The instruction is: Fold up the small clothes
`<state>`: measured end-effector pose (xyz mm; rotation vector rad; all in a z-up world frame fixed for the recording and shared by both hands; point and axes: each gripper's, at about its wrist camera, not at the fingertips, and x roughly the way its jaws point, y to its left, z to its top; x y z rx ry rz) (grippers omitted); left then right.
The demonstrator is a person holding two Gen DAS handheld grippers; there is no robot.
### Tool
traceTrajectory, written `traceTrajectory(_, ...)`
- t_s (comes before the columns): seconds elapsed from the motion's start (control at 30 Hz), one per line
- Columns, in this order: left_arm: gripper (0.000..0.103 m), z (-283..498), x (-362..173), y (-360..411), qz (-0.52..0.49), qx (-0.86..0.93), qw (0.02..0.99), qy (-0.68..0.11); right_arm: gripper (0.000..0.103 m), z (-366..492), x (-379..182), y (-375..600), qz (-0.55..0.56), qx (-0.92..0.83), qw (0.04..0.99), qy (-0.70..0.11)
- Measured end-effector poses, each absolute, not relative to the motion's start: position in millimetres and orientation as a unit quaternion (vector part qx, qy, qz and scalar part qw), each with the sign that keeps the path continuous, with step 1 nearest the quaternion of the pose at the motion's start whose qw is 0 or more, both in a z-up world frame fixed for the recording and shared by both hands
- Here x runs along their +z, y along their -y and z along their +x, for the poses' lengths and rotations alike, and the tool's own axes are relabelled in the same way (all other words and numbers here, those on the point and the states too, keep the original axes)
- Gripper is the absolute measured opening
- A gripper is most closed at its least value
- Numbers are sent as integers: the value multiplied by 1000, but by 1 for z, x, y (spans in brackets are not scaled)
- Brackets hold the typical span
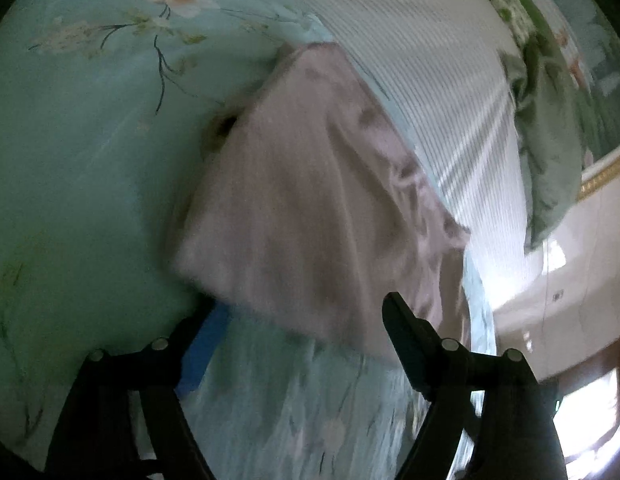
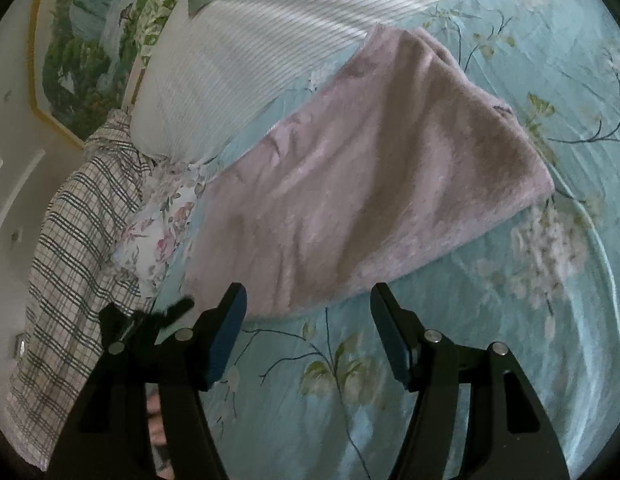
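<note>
A pink fuzzy garment lies folded on the light blue floral bedsheet. It also shows in the right wrist view, spread flat. My left gripper is open, its jaws wide apart at the garment's near edge, with the left finger partly under the cloth. My right gripper is open and empty, its jaws straddling the near edge of the garment just above the sheet.
A white ribbed blanket lies beyond the garment. A plaid cloth and a floral cloth lie at the left. A green pillow and a wall stand at the bed's far edge.
</note>
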<state>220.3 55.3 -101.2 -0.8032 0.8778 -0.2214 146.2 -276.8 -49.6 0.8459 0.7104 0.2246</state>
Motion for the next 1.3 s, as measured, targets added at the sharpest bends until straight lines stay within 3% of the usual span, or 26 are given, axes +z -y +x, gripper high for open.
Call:
traceTrajectory(0.13,77,248,-101,-60,-386,-71,830,-397,65,150,-44,275,396,111,848,-335)
traceTrajectory(0.2,66,258,-100,-60,-371,-55,837,-399,65,153,-44,278,396,110,848,-335)
traceTrajectory(0.27,37,266,-100,-64,-360,-43,841,-401,65,157,-44,282,395,107,848,-335)
traceTrajectory(0.33,24,272,-102,-71,-367,-47,836,-405,65,162,-44,287,395,105,848,-336)
traceTrajectory(0.47,12,268,-85,-68,-344,-63,852,-389,65,178,-39,300,390,103,851,-335)
traceTrajectory(0.83,9,268,-4,67,-135,-177,917,-331,66,250,-26,332,382,154,842,-347)
traceTrajectory(0.97,9,271,-21,132,-42,-205,913,-350,66,288,-32,329,398,202,817,-365)
traceTrajectory(1.1,9,272,-50,164,38,-199,907,-368,74,321,-39,315,379,222,807,-395)
traceTrajectory(1.2,9,274,-58,167,45,-202,904,-374,83,344,-45,301,365,238,800,-413)
traceTrajectory(1.3,9,278,-56,163,27,-210,902,-376,84,364,-54,287,346,225,798,-438)
